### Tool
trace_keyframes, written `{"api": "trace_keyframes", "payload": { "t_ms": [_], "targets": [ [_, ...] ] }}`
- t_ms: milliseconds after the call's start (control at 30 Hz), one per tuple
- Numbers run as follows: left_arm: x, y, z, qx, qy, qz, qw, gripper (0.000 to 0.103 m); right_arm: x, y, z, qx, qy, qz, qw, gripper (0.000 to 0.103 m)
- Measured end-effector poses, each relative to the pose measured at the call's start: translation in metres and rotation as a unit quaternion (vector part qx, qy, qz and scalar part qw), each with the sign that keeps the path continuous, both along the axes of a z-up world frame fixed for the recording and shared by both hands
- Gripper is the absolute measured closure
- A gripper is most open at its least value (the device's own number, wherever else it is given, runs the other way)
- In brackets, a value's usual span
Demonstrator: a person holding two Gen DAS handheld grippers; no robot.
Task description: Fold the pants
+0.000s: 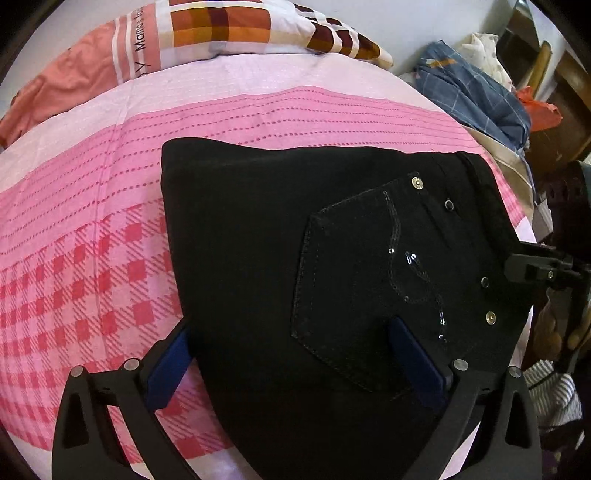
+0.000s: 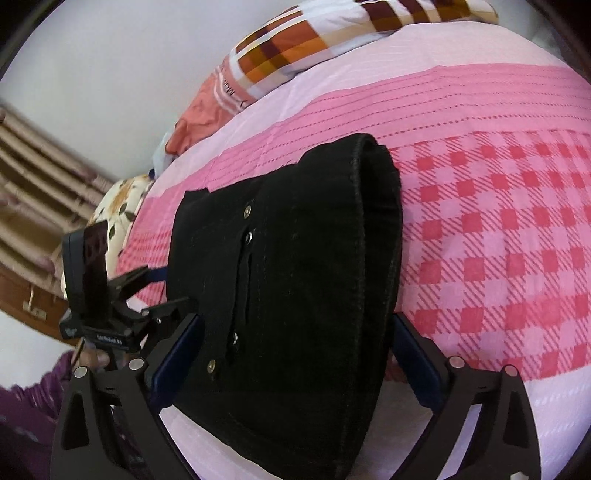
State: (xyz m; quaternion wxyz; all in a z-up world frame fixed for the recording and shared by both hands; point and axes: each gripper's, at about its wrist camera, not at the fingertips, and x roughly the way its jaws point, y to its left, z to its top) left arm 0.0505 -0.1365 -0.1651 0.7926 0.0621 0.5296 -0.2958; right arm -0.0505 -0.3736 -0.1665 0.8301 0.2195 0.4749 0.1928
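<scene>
Black pants (image 1: 295, 258) lie folded into a compact bundle on the pink checked bed sheet (image 1: 74, 258). A back pocket with sequins and rivets (image 1: 373, 291) faces up. My left gripper (image 1: 291, 332) is open, its blue-padded fingers (image 1: 173, 354) straddling the bundle's near edge. In the right wrist view the same bundle (image 2: 295, 277) shows its thick folded end at the far side. My right gripper (image 2: 295, 332) is open with the bundle between its blue pads (image 2: 417, 354). The left gripper (image 2: 110, 291) shows at the left of that view.
Pillows in checked and salmon covers (image 1: 236, 29) lie at the head of the bed. A heap of blue and white clothes (image 1: 476, 85) sits beyond the bed's right edge. A flowered pillow (image 2: 118, 206) and a wooden drawer unit (image 2: 33, 177) stand at the side.
</scene>
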Motion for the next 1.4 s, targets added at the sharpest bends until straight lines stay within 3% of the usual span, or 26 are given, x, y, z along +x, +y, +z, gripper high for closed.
{"api": "trace_keyframes", "payload": {
  "t_ms": [133, 300, 367, 400, 467, 533, 567, 633, 767, 1067, 1400],
  "targets": [
    [-0.004, -0.005, 0.0, 0.014, -0.016, -0.007, 0.9998, 0.004, 0.004, 0.001, -0.001, 0.0, 0.002, 0.017, 1.0, 0.0],
    [-0.006, -0.007, 0.002, 0.018, -0.035, -0.018, 0.9991, 0.013, 0.01, 0.005, -0.001, -0.012, 0.028, -0.007, 1.0, 0.0],
    [-0.008, -0.005, 0.004, 0.021, -0.043, -0.023, 0.9986, 0.024, 0.011, 0.014, -0.001, -0.035, 0.019, -0.003, 0.999, 0.0],
    [-0.009, -0.005, 0.005, 0.023, -0.047, -0.026, 0.9983, 0.027, 0.011, 0.014, -0.001, -0.038, 0.016, -0.004, 0.999, 0.004],
    [-0.009, -0.002, 0.007, 0.022, -0.052, -0.032, 0.9979, 0.038, 0.011, 0.014, -0.002, -0.036, 0.021, -0.006, 0.999, 0.056],
    [-0.007, 0.002, 0.009, 0.013, -0.049, -0.031, 0.9982, 0.05, 0.011, 0.008, -0.004, -0.007, 0.024, -0.006, 1.0, 0.067],
    [-0.006, 0.003, 0.01, 0.01, -0.048, -0.03, 0.9983, 0.059, 0.011, 0.005, -0.004, 0.005, 0.024, -0.005, 1.0, 0.068],
    [-0.005, 0.007, 0.012, 0.001, -0.046, -0.025, 0.9986, 0.067, 0.01, 0.001, -0.005, 0.028, 0.027, -0.009, 0.999, 0.07],
    [-0.006, 0.012, 0.018, -0.015, -0.049, -0.018, 0.9985, 0.075, 0.005, -0.003, -0.001, 0.078, 0.023, -0.018, 0.997, 0.073],
    [-0.002, 0.026, 0.032, -0.06, -0.036, 0.005, 0.9975, 0.08, -0.003, 0.003, 0.017, 0.139, 0.003, -0.026, 0.99, 0.074],
    [0.012, 0.068, 0.067, -0.075, -0.072, 0.057, 0.9929, 0.081, 0.028, 0.047, 0.037, 0.169, -0.014, 0.004, 0.985, 0.073]
  ]
}}
